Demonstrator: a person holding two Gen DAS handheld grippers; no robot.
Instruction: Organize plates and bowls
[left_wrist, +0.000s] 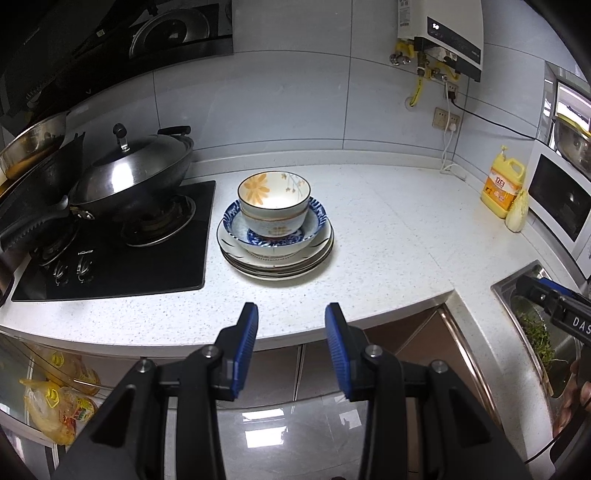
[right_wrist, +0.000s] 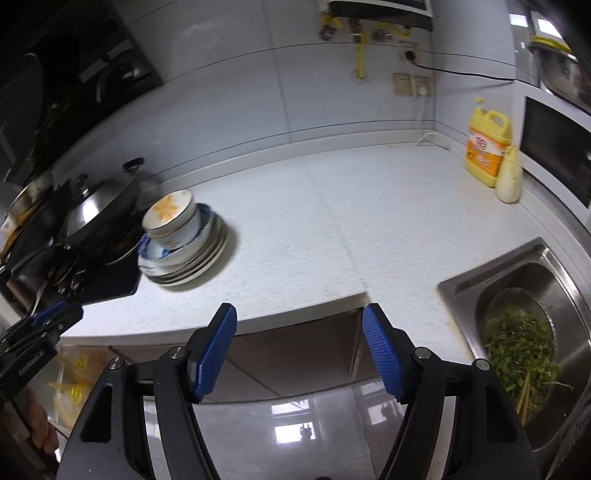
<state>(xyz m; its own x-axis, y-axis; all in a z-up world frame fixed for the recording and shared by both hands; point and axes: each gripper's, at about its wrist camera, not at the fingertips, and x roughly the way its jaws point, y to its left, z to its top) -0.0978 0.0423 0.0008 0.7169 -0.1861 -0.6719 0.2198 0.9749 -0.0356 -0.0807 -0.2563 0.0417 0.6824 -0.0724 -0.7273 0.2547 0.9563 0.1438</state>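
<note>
Left gripper (left_wrist: 291, 314) parted, empty, right gripper (right_wrist: 300, 314) wider, empty, above counter (left_wrist: 369, 236) edge

Black tool (left_wrist: 291, 350) frames, ribbed blue pads (right_wrist: 218, 350), silver screws.

white speckled countertop (left_wrist: 388, 236) has a stack of plates (left_wrist: 277, 254) by the stove (left_wrist: 110, 254), plus a yellow detergent jug (left_wrist: 502, 188) in the corner
</note>
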